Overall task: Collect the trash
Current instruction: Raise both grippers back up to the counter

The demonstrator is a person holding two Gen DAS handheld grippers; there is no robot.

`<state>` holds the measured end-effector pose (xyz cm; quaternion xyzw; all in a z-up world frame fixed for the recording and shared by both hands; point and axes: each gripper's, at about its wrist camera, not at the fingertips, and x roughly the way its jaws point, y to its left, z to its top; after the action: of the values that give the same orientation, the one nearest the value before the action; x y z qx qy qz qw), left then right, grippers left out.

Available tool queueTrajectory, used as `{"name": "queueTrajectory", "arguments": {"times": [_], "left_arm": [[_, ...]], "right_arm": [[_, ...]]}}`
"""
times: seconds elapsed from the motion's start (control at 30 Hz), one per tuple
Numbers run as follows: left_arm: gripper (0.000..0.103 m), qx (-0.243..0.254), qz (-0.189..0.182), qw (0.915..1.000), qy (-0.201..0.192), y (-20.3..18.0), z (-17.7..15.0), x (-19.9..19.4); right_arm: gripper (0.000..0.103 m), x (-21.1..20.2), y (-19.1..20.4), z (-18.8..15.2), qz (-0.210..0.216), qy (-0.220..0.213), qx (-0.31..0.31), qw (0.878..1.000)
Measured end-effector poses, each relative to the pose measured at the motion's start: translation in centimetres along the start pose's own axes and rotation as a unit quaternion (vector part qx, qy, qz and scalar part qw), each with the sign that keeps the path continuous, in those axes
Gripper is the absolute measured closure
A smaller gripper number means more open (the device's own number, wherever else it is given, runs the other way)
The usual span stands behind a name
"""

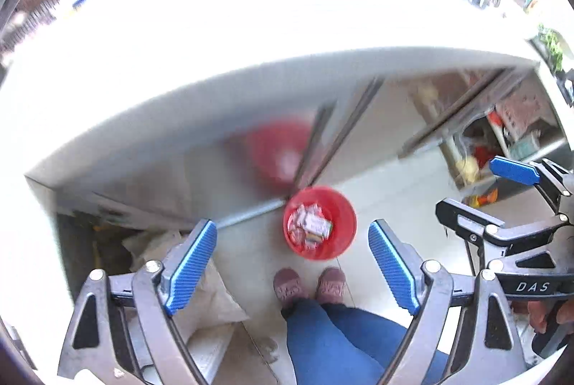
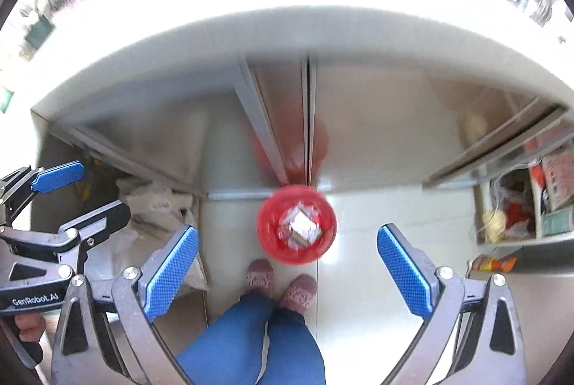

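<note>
While both wrist cameras look steeply down at the floor, the scene reads as follows.

Red bin [image 1: 320, 223]: stands upright on the pale tiled floor [image 1: 387, 202], against the base of a steel cabinet front [image 1: 201, 170]; a red reflection of it shows blurred in the steel.

Trash [image 1: 311, 225]: crumpled wrappers and small packets lie inside the red bin, piled in its bottom; the same heap shows in the right wrist view, blurred.

Left gripper [image 1: 292, 272]: released, its 2 blue pads spread wide, nothing between them; the red bin appears far below, in the gap.

Right gripper [image 2: 288, 272]: released, jaws spread wide and empty, well above the red bin; it also shows at the right edge of the left wrist view.

Person: 2 pink slippers [image 1: 310, 286] stand on the floor just beside the red bin, with blue trousers [image 2: 251, 349] above them; fingers around a gripper handle show at the lower left of the right wrist view.

Desk [image 2: 287, 33]: its white edge curves across the upper half of both views, overexposed on top.

Open shelf [image 2: 516, 205]: at the right, packed with bags and boxes too blurred to name.

Pale sacks [image 2: 154, 205]: lie on the floor at the left, beside the cabinet.
</note>
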<state>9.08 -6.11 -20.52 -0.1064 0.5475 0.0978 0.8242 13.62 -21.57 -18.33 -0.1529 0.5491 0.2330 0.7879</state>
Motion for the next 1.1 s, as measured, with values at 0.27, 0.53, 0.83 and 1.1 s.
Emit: {"name": "queueTrajectory", "arguments": {"times": [0.27,0.53,0.83,1.1], "left_arm": [[0.017,0.004,0.039,0.9968,-0.069,-1.8,2.4,-8.8],[0.016,-0.023,0.057,0.9895,-0.131,-1.7,3.6,-14.2],[0.009,-0.066,0.122,0.9762,-0.167,1.5,6.2,-17.8],[0.000,-0.123,0.131,0.9687,-0.172,8.0,9.1,-18.0]], "right_arm": [[0.001,-6.8,-0.5,3.0,0.004,-0.085,-0.006,0.996],[0.001,-11.1,0.1,5.9,0.024,-0.122,-0.046,0.991],[0.001,-12.0,2.9,10.3,0.053,-0.136,-0.087,0.985],[0.001,-10.8,8.3,16.1,0.075,-0.147,-0.144,0.976]]}}
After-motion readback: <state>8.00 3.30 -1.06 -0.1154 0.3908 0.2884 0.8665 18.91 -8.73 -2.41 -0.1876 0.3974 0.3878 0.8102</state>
